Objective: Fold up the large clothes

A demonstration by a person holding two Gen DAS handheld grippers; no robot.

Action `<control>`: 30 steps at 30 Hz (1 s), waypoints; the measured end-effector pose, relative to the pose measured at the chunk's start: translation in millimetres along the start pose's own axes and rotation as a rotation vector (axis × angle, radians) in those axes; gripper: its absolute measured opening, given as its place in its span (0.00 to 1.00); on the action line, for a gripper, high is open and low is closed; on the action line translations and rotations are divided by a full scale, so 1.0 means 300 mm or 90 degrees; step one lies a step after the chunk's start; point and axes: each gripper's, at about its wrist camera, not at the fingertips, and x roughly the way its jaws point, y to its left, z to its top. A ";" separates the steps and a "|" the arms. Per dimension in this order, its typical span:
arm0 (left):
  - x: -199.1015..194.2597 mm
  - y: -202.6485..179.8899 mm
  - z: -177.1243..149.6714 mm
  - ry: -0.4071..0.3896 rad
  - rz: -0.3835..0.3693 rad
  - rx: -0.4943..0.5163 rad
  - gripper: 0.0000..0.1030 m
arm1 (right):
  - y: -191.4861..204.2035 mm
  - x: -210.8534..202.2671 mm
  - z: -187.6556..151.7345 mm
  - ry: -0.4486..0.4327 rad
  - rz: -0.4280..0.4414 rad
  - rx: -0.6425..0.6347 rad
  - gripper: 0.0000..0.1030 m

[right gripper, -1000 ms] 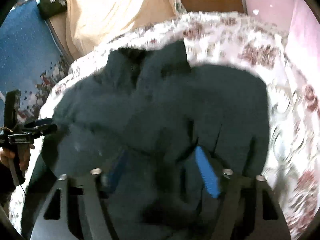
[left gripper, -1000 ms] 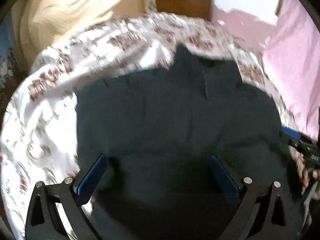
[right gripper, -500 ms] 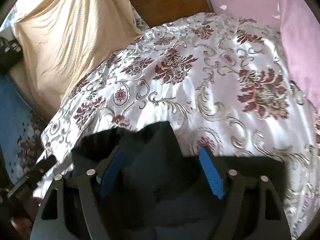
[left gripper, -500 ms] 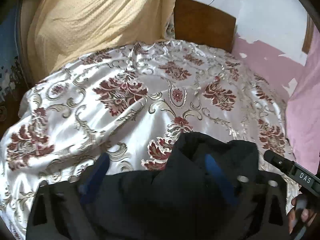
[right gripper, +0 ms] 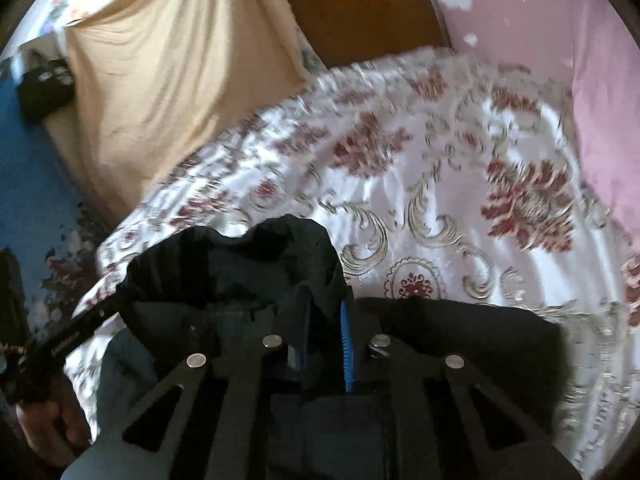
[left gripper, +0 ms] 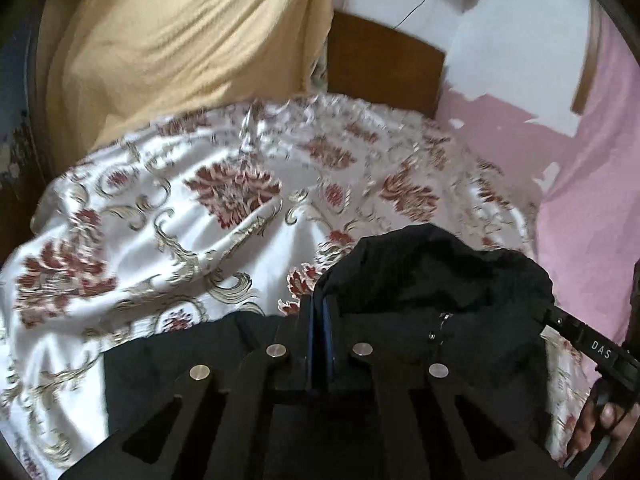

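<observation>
Both tools are now pinching fabric where half a second ago their blue pads were standing wide apart over it. Left tool (left gripper: pixel 319 320) is showing its pads pressed nearly together on the near edge of the dark jacket (left gripper: pixel 432 280), beside the collar and the small zip pull. Right tool (right gripper: pixel 326 328) is narrowed too, with a thin gap between the pads and dark cloth bunching up between them, so it appears to be gripping the same garment at the collar. In each wrist view the opposite tool is reaching in from the side, its handle held by a hand (right gripper: pixel 52 420).

That change is suggesting the grasp step is done and a lift or a drag of the jacket is starting; the motion blur over the bedspread (left gripper: pixel 168 216) is fitting that reading.

Outward from the tools, the jacket is lying bunched at the near edge of the bed, its collar humped up and the body trailing back toward the person. Beyond it the patterned bedspread is lying open all the way to the far edge, where the wooden headboard (left gripper: pixel 384 64) is standing. A tan cloth (left gripper: pixel 180 40) is hanging along the left edge and pink fabric (left gripper: pixel 592 200) is bordering the right edge.
</observation>
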 end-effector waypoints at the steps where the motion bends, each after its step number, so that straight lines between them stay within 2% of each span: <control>1: -0.058 -0.003 -0.013 -0.013 -0.002 0.008 0.05 | 0.003 -0.044 -0.004 -0.009 0.005 -0.010 0.10; 10: -0.418 -0.068 -0.200 -0.084 0.024 0.080 0.04 | 0.044 -0.420 -0.157 -0.062 0.026 -0.088 0.09; 16: -0.530 -0.037 -0.320 -0.100 -0.006 0.041 0.04 | 0.017 -0.593 -0.306 -0.105 0.039 -0.107 0.08; 19: -0.519 -0.002 -0.380 -0.090 -0.021 0.004 0.04 | -0.002 -0.622 -0.388 -0.115 0.042 -0.108 0.08; 22: -0.457 0.025 -0.432 -0.071 -0.020 -0.023 0.04 | -0.024 -0.591 -0.461 -0.107 0.035 -0.108 0.07; 26: -0.345 0.047 -0.478 -0.046 -0.005 -0.044 0.04 | -0.060 -0.491 -0.514 -0.077 0.017 -0.094 0.07; 30: -0.244 0.054 -0.497 -0.027 0.010 -0.056 0.04 | -0.090 -0.373 -0.517 -0.057 -0.001 -0.079 0.07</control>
